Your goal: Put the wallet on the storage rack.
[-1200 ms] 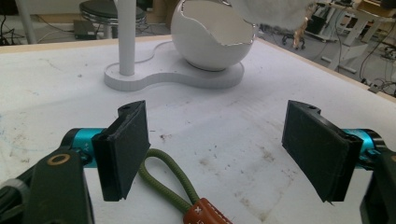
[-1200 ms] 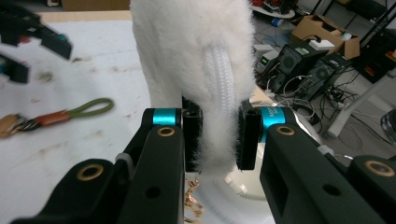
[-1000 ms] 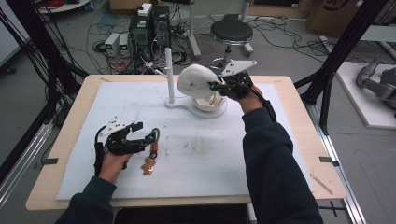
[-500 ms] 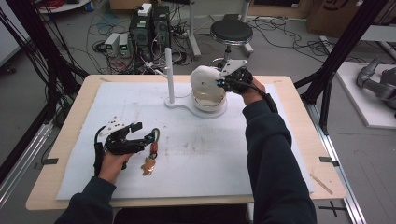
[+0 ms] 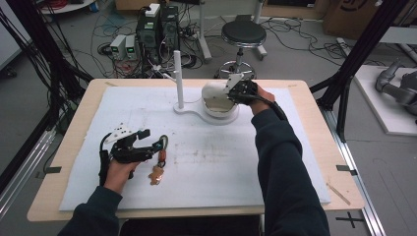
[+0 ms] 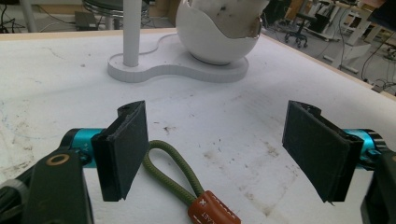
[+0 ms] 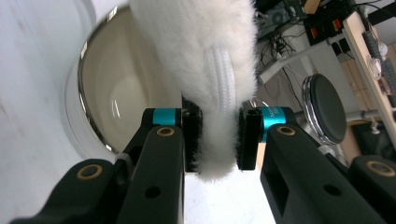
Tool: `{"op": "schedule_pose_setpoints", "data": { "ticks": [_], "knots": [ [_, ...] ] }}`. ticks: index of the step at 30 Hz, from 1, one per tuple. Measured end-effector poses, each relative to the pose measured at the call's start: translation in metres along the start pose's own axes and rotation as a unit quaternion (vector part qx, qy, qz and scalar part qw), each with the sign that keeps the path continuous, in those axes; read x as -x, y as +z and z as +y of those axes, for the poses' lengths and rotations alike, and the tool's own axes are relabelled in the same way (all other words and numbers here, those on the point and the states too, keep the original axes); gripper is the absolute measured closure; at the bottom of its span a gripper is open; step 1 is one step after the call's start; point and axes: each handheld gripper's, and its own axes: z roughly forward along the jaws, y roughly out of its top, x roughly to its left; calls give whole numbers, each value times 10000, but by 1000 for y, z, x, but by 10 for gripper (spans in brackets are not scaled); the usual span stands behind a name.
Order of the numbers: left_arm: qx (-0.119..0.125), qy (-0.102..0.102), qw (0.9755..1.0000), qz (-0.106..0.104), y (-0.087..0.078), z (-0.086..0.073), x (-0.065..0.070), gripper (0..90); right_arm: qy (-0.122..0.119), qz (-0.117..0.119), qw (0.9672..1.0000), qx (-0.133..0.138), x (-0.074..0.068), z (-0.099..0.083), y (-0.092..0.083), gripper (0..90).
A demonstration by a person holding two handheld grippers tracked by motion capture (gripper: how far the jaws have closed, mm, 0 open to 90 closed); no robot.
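Fur strip (image 7: 210, 70) pinched between right gripper (image 7: 219, 140) fingers (image 7: 192, 135).

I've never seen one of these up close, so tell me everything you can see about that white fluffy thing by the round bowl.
The fluffy white piece looks like plush fur, with a white braided cord running down its middle. The right gripper has its two black jaws shut on its lower end, pinching the fur. It hangs at the mouth of the egg-shaped white bowl, whose rim is shiny and whose inside is cream. From above it sits at the bowl's top, far side of the table.
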Motion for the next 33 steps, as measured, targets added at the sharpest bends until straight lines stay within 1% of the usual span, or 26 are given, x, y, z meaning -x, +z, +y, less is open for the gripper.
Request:
{"op": "schedule_pose_setpoints", "data": {
  "ticks": [4, 7, 8, 9, 11, 12, 13, 14, 15, 16, 17, 18, 20, 21, 22, 23, 24, 25, 26, 27, 28, 29, 30, 31, 32, 33],
  "knots": [
    [-5, -9, 10000, 1, 0, 0, 0, 226, -65, 14, 9999, -83, -3, 1, 7, 775],
    [-9, -18, 10000, -17, 1, 0, 0, 226, -36, 110, 9994, -315, -6, 0, 15, 770],
    [-11, -15, 10000, -12, 0, 0, 0, 226, -28, 137, 9994, -331, -7, 0, 16, 759],
    [2, -24, 10000, -6, 0, 0, 0, 226, 30, 180, 9993, -315, -6, 0, 16, 703],
    [14, -33, 10000, -8, 0, 0, -1, 226, 574, 317, 9977, -177, -3, 1, 11, 514],
    [6, -43, 10000, -16, 1, 0, -1, 226, 726, 389, 9966, -45, -1, 1, 9, 465],
    [6, -53, 10000, -21, 1, 0, 0, 226, 1042, 535, 9929, 226, 2, 1, 4, 446],
    [8, -55, 10000, -22, 1, 0, 0, 226, 1223, 656, 9895, 396, 3, 2, 1, 455],
    [3, -52, 10000, -25, 1, 0, 0, 226, 1375, 786, 9853, 638, 5, 3, -2, 516],
    [8, -52, 10000, -24, 1, 0, 0, 226, 1458, 877, 9816, 871, 5, 4, -5, 647],
    [11, -51, 10000, -26, 1, 0, 0, 226, 1479, 921, 9793, 1027, 3, 4, -7, 721],
    [7, -59, 10000, -23, 1, 0, 0, 226, 1480, 899, 9801, 969, 2, 5, -6, 744],
    [1, -62, 10000, -31, 0, 0, 0, 226, 1515, 916, 9825, 578, -2, 6, 0, 745],
    [-2, -62, 10000, -35, 0, 0, 0, 226, 1574, 971, 9812, 556, -2, 6, 0, 719],
    [-7, -63, 10000, -37, 0, 0, 0, 226, 1655, 966, 9796, 599, -2, 7, -2, 626],
    [-16, -51, 10000, -35, 0, 0, 0, 226, 1822, 918, 9767, 666, -1, 8, -5, 512],
    [-12, -50, 10000, -14, 1, 0, 0, 226, 2047, 896, 9721, 707, 0, 8, -10, 473],
    [-15, -41, 10000, 22, 0, 0, 0, 226, 2220, 930, 9673, 805, 2, 7, -17, 470],
    [-14, -47, 10000, 39, 0, 0, -1, 226, 2248, 932, 9661, 865, 3, 5, -23, 452],
    [-10, -56, 10000, 32, 0, 0, -1, 226, 2279, 906, 9655, 872, 3, 4, -32, 421],
    [7, -64, 10000, 54, -1, 0, -1, 226, 2239, 828, 9673, 854, 3, 3, -39, 396],
    [6, -58, 10000, 63, -2, 0, -2, 226, 2277, 743, 9675, 815, 3, 1, -48, 382],
    [16, -74, 9999, 86, -3, 1, -2, 226, 2374, 630, 9659, 816, 2, -3, -60, 369],
    [39, -109, 9998, 142, -4, 1, -3, 226, 2501, 535, 9625, 903, -1, -7, -67, 367],
    [51, -176, 9997, 174, -6, 3, -4, 226, 2653, 463, 9566, 1111, -4, -15, -76, 365],
    [51, -234, 9995, 216, -7, 4, -5, 226, 2793, 491, 9525, 1106, -10, -25, -86, 361]
  ]
}}
